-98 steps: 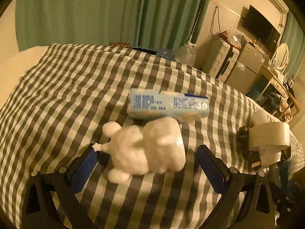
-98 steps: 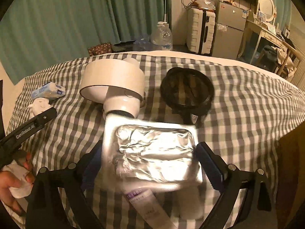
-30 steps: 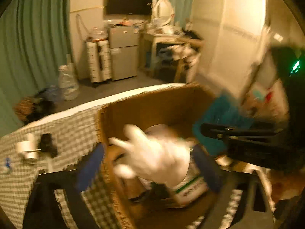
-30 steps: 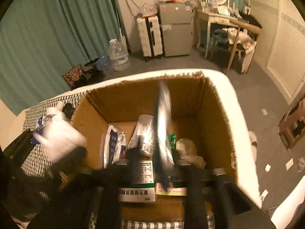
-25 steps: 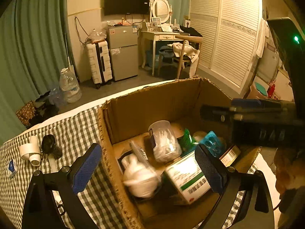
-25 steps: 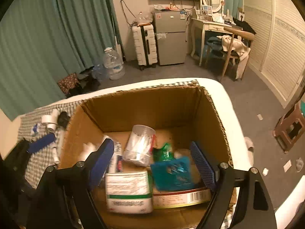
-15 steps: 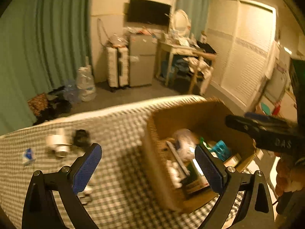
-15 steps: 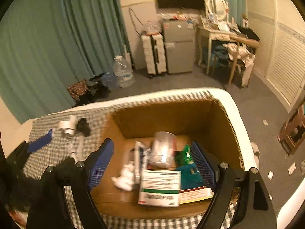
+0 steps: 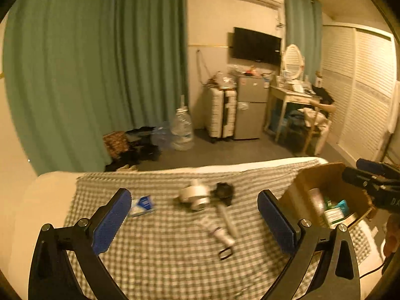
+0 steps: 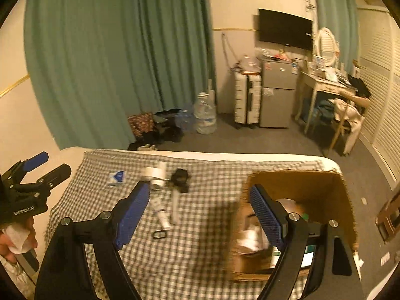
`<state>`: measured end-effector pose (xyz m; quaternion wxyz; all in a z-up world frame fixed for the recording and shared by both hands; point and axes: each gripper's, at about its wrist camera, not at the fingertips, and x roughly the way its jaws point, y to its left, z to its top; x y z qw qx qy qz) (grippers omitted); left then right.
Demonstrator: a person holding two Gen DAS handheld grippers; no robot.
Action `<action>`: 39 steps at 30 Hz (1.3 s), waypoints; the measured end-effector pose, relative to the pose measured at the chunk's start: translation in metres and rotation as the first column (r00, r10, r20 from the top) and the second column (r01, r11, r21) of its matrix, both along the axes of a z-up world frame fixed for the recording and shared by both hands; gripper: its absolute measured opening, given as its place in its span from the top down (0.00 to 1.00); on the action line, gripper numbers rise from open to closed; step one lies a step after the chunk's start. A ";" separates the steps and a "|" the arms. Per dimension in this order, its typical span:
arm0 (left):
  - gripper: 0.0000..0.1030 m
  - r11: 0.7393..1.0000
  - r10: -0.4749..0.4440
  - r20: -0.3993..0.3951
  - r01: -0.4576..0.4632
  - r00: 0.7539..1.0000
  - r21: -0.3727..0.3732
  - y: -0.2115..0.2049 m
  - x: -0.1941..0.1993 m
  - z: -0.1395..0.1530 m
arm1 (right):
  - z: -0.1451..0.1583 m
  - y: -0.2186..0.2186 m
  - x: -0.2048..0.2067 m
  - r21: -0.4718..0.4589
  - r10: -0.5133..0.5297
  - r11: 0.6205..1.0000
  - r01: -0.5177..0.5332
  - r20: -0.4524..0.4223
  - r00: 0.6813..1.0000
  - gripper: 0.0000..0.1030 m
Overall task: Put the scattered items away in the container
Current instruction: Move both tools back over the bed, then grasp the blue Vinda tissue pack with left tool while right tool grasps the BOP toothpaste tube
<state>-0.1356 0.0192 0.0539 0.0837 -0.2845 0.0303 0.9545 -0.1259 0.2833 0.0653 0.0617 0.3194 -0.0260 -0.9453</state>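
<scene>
Both claws gape wide and hold nothing: the left claw (image 9: 194, 221) and the right claw (image 10: 200, 211) hang over the checked bed (image 9: 162, 257). On the bed lie a clip (image 9: 225, 253), tubes (image 9: 220, 227), a blue packet (image 9: 142, 205), a tape roll (image 9: 195, 195) and a black thing (image 9: 225, 191). At three o'clock the box (image 10: 322, 187) sits on the bed's edge, already holding several items.
</scene>
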 end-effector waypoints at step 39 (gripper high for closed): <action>0.00 0.957 0.256 0.307 -0.285 0.916 0.053 -0.081 -0.215 -0.285 | -0.297 -0.143 -0.175 0.110 0.142 0.976 -0.187 0.327 0.934 0.64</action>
